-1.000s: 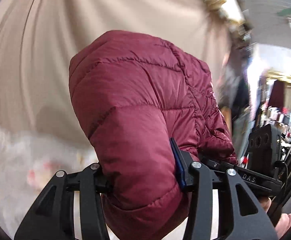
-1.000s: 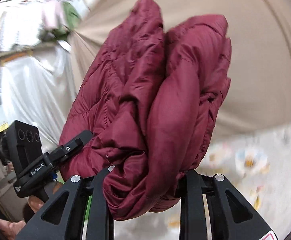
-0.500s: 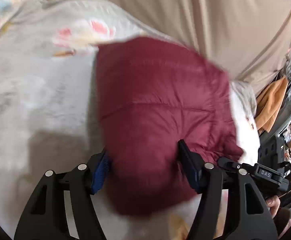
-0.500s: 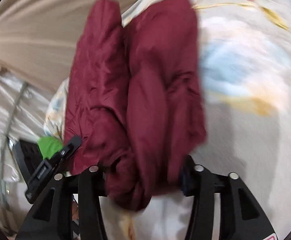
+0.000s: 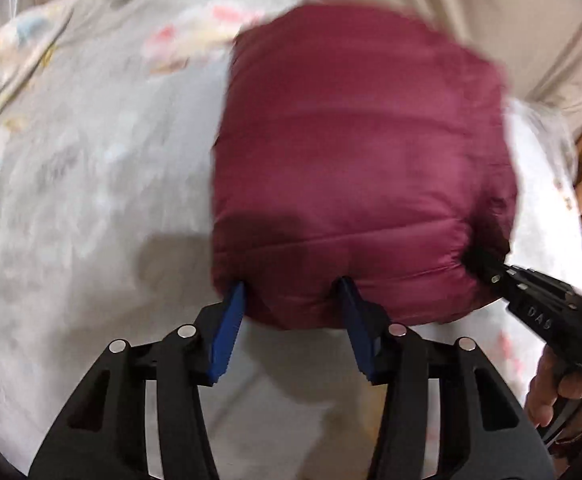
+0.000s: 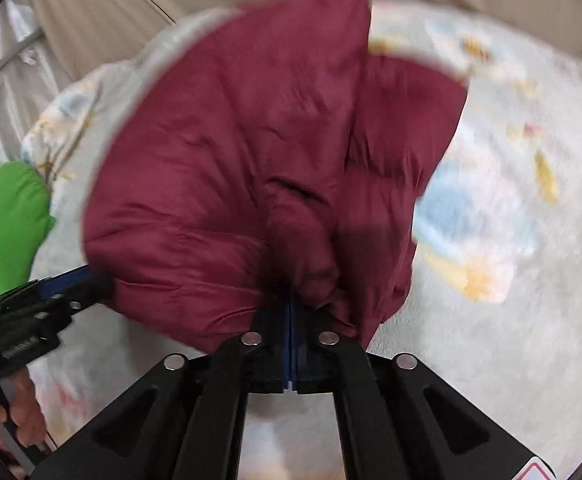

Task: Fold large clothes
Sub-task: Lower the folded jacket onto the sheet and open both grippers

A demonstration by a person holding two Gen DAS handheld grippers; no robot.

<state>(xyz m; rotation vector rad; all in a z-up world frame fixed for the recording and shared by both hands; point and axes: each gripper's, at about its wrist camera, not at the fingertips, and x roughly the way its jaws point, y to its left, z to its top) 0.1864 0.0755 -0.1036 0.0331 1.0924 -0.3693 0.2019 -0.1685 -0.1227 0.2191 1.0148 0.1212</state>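
A bundled maroon puffer jacket (image 5: pixel 363 168) fills the middle of both views, lying on a pale floral bedspread (image 5: pixel 91 184). The left gripper (image 5: pixel 291 300) straddles its lower hem, jaws closing, blue pads against the fabric. The right gripper (image 6: pixel 291 320) is pinched tight, apparently on a jacket fold, though blur hides the contact. A green cloth (image 6: pixel 7 224) sits at the left edge.

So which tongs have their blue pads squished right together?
The right tongs: their pads meet, pinching the maroon jacket. The left tongs are closing, with a fat jacket edge keeping their pads apart.
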